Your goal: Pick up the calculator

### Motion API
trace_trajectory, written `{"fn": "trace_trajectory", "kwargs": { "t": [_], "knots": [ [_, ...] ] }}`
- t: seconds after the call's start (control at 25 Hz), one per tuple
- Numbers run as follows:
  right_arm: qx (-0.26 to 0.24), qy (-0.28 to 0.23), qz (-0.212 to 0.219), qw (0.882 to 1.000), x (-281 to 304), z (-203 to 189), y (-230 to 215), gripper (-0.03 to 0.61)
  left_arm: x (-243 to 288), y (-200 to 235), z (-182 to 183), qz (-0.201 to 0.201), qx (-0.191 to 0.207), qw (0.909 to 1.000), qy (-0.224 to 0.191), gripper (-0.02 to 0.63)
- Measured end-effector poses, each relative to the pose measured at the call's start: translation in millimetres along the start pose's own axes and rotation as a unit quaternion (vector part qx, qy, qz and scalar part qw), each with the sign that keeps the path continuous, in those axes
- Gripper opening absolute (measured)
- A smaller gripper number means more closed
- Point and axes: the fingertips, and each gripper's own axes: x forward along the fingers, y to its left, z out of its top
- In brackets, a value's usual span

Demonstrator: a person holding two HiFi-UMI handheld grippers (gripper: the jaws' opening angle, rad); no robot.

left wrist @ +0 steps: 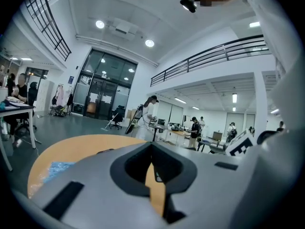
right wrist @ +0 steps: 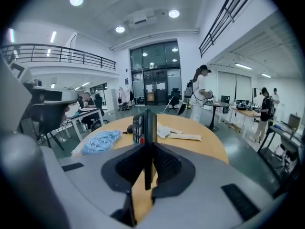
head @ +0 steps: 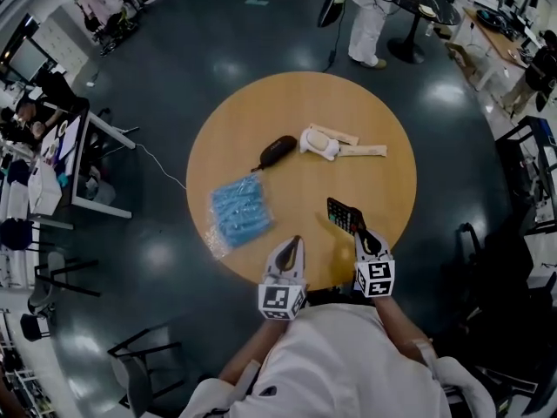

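Note:
The black calculator (head: 344, 215) hangs above the right front part of the round wooden table (head: 252, 111), and my right gripper (head: 361, 233) is shut on its near end. In the right gripper view the calculator (right wrist: 145, 125) stands on edge between the pads of the right gripper (right wrist: 148, 149), its keys facing left. Beside it, over the table's front edge, my left gripper (head: 296, 242) holds nothing. Seen in the left gripper view, the tips of the left gripper (left wrist: 152, 146) meet with nothing between them.
A blue plastic packet (head: 239, 209) lies at the table's left front. A black oval case (head: 278, 150) and a white cloth bundle (head: 320, 142) with a pale strip (head: 364, 151) lie near the middle. Desks (head: 83, 159) stand to the left, and a person in white (head: 370, 16) stands beyond the table.

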Motion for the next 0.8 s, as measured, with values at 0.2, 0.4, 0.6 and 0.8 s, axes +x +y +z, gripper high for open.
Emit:
{"fn": "trace_trajectory", "kwargs": {
  "t": [0.2,0.4,0.6,0.8],
  "knots": [
    [-0.016,-0.003,0.014,1.0,-16.4,-2.3,13.6,0.057,4.4,-10.6,-2.6,-0.011,0.004,0.9999,-0.002,0.006],
    [-0.027,-0.009,0.022,0.999,-19.5,1.8,19.0,0.057,3.4,-12.7,-0.2,-0.009,0.0,0.9999,-0.005,0.006],
    [-0.031,-0.013,0.023,0.999,-19.9,5.2,19.1,0.057,3.1,-20.4,-4.5,-0.016,0.0,0.9999,-0.001,0.006],
    [-0.034,-0.011,0.023,0.999,-21.1,1.2,20.0,0.057,0.6,-22.1,-6.3,-0.018,-0.001,0.9998,-0.001,0.006]
  ]
}}
